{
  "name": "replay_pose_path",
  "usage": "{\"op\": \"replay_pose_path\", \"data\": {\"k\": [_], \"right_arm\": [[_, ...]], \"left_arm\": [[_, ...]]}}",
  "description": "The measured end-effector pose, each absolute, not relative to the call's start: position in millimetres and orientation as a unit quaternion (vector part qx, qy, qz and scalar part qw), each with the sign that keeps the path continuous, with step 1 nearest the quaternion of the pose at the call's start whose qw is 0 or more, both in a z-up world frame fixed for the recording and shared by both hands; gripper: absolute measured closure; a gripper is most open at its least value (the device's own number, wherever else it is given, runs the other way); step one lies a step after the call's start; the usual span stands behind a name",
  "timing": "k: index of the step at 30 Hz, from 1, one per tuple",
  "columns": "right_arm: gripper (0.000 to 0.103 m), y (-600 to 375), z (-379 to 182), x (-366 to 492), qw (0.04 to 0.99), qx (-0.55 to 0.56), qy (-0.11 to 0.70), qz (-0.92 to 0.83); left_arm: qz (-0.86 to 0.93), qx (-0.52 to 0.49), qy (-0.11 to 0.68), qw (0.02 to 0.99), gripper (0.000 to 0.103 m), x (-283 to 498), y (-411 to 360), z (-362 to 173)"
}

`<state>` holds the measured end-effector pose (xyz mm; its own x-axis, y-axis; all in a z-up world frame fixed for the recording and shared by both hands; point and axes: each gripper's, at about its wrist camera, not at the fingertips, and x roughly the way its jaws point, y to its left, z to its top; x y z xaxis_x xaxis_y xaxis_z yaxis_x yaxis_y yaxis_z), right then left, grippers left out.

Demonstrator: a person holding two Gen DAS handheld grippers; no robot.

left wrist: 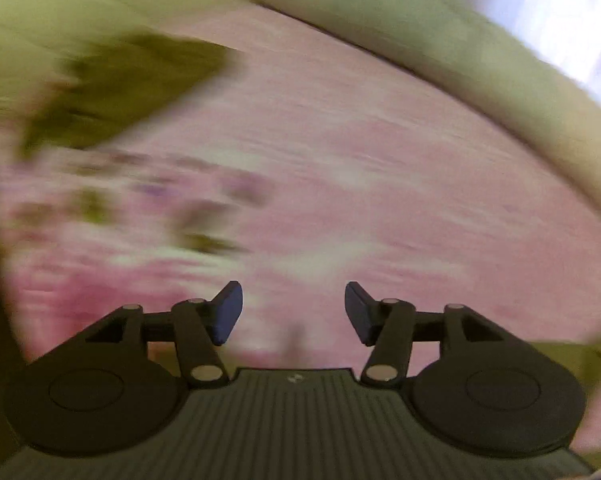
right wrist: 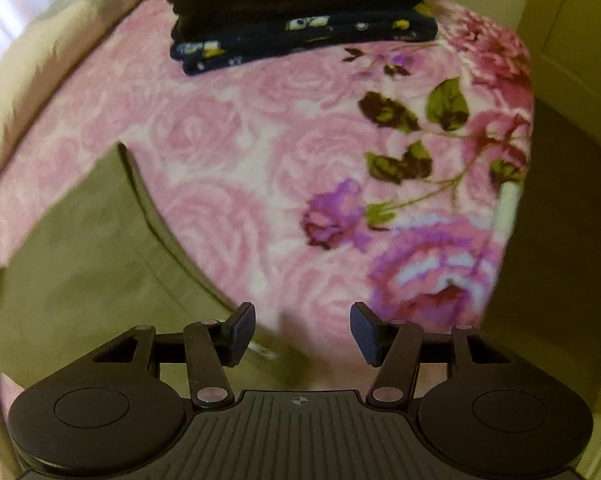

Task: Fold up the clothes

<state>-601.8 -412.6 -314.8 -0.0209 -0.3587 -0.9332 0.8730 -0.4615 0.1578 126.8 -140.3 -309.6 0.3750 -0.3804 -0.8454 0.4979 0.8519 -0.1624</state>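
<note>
An olive-green garment (right wrist: 80, 248) lies flat on the pink floral blanket (right wrist: 228, 128), at the lower left of the right wrist view. My right gripper (right wrist: 302, 334) is open and empty, just above the garment's near edge. The left wrist view is badly blurred: my left gripper (left wrist: 293, 312) is open and empty above the pink blanket (left wrist: 360, 160), with a dark olive piece of cloth (left wrist: 120, 88) at the upper left.
A stack of folded clothes (right wrist: 300, 12), black and dark patterned, sits at the far edge of the blanket. Olive bedding (left wrist: 440, 40) borders the blanket. The blanket's right edge (right wrist: 516, 160) drops off beside a pale cabinet (right wrist: 572, 40).
</note>
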Motion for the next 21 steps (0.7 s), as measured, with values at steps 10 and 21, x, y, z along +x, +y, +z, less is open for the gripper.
{"op": "replay_pose_path", "data": {"k": [10,21], "right_arm": [[0.047,-414.1,-321.8,-591.6,0.446,0.564,0.220,-0.659],[0.047,-439.7,-316.0,-570.0,0.434,0.559,0.183,-0.683]], "left_arm": [[-0.405,0.112,0.554,0.719,0.102,93.5,-268.3,-384.6],[-0.502,0.166,0.291,0.798,0.102,215.9,-439.7,-255.8]]}}
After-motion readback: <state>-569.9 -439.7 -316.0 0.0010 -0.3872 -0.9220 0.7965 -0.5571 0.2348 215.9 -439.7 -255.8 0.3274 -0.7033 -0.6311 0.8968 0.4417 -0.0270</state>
